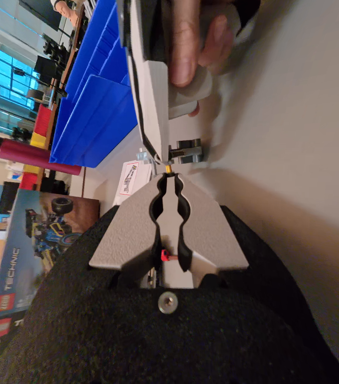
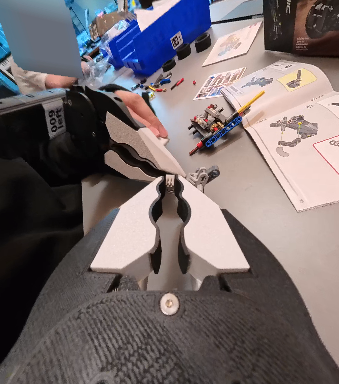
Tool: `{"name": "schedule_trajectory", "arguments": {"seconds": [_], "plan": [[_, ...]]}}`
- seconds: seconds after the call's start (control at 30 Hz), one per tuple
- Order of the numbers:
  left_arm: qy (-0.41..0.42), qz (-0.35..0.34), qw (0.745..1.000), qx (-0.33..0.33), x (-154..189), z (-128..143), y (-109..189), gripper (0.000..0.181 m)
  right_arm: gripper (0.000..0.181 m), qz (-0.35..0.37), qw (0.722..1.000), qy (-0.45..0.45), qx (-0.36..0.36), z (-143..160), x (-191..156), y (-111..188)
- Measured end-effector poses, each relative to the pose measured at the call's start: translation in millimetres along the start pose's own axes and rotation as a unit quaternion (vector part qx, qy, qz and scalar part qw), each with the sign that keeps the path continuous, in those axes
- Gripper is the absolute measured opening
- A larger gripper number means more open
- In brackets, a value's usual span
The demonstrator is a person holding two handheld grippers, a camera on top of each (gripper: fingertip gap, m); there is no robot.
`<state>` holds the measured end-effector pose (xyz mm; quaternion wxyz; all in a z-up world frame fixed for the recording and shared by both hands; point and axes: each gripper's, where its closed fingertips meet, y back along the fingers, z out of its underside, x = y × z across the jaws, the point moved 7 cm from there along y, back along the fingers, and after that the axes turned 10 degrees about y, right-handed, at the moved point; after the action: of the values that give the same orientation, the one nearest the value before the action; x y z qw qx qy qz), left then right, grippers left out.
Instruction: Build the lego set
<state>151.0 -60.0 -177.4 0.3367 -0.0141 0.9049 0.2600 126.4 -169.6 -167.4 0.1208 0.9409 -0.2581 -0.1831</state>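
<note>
So both grippers are meeting tip to tip over the grey table [image 2: 247, 239]. The left gripper [image 1: 169, 174] is clenched on a tiny yellow pin [image 1: 168, 168] right at its tips. The right gripper [image 2: 170, 180] is clamped on a small light grey piece [image 2: 170, 184], and more of that grey connector part [image 2: 203, 176] sticks out past the tips at about 2 o'clock, touching the table.

In the right wrist view, the half-built chassis [image 2: 214, 126] with its blue beam sits at 1 o'clock from the tips, well apart from them. The open instruction booklet [image 2: 301, 133] lies just beside it at 3 o'clock. Loose parts [image 2: 160, 83] are scattered up at 12 o'clock near the blue bin [image 2: 160, 39], with three black tyres [image 2: 184, 51] next to it.
</note>
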Motion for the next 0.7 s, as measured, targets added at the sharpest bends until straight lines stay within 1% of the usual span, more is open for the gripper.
{"name": "schedule_trajectory", "arguments": {"seconds": [0.1,0.23,0.37,0.4,0.5,0.53,0.63,0.7], "plan": [[0.02,0.007,1.0,-0.001,-1.7,1.6,-0.6,0.004,0.007,0.001,1.0,-0.002,-0.009,-1.8,1.7,-1.7],[0.016,0.003,1.0,-0.003,-1.5,2.6,-0.7,0.004,0.007,-0.008,1.0,-0.013,-0.013,-3.3,4.5,-3.4],[0.097,0.029,0.995,0.02,-5.4,6.2,-0.9,0.004,0.007,-0.014,0.999,-0.029,-0.009,-3.6,6.7,-3.3],[0.103,0.032,0.994,0.025,-5.8,6.5,-0.7,0.004,0.007,-0.018,0.999,-0.03,-0.011,-3.6,6.5,-2.9],[0.063,0.018,0.998,0.022,-3.9,4.8,-0.8,0.004,0.007,-0.016,0.999,-0.024,-0.026,-4.8,5.7,-1.9],[0.066,0.02,0.997,0.021,-4.0,4.3,-1.0,0.004,0.006,-0.013,0.999,-0.024,-0.031,-5.3,5.4,-1.4],[0.113,0.036,0.993,0.026,-6.8,5.4,-1.7,0.004,0.006,-0.01,0.999,-0.021,-0.038,-6.4,5.6,-1.0],[0.119,0.037,0.992,0.027,-7.0,5.9,-2.0,0.004,0.006,-0.008,0.999,-0.017,-0.043,-7.0,5.7,-1.6]]}}
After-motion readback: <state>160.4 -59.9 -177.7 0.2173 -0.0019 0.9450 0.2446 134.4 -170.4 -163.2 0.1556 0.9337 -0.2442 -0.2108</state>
